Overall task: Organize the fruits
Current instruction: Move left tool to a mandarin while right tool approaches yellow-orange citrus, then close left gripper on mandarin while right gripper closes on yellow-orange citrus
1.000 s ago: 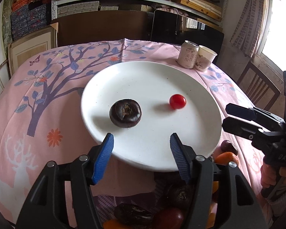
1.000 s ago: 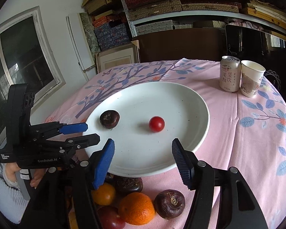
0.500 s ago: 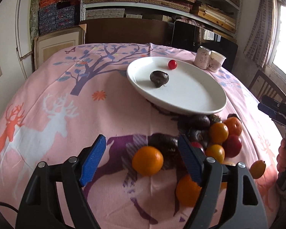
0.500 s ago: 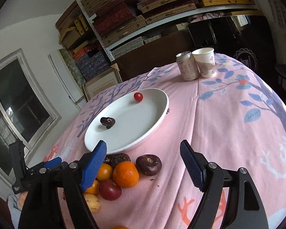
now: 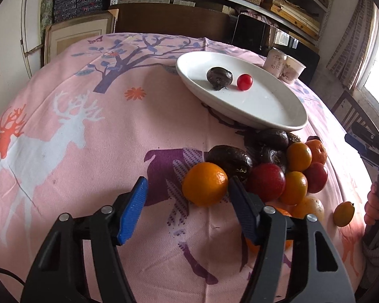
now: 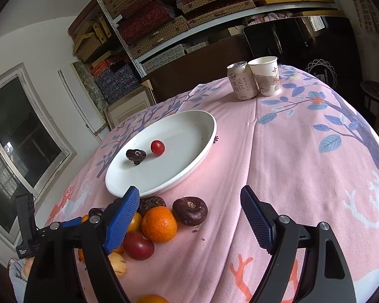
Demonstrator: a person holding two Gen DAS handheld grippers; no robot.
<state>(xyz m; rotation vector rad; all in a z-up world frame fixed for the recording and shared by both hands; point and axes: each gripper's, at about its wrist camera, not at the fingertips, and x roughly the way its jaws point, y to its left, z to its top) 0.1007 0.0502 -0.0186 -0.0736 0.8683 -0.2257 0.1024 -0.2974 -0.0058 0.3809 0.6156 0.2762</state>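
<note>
Left wrist view: the left gripper point(image 5: 187, 210) hangs over the near part of the tablecloth point(image 5: 93, 136), its fingers released with nothing between them; the jaws have just been closing in. The large orange point(image 5: 205, 183) lies just beyond the tips, touching the right pad, at the near side of the fruit pile point(image 5: 285, 166) below the near rim of the white plate point(image 5: 273, 106). On the plate sit a dark fruit point(image 5: 219, 75) and a cherry tomato point(image 5: 244, 81). A small orange fruit point(image 5: 343, 213) lies apart near the right edge.

Right wrist view: the right gripper point(image 6: 190, 214) is spread wide and empty, its jaws having just been opening. A dark round fruit point(image 6: 190, 210) rests between its fingertips' line and the plate point(image 6: 189, 171) rim (the easiest pick, I judge). A can point(image 6: 240, 80) and paper cup point(image 6: 265, 75) stand at the far edge.

To do this well, each gripper should probably straddle one outer fruit squarely, close gently at its widest part, and lift straight so neighbours do not roll.
</note>
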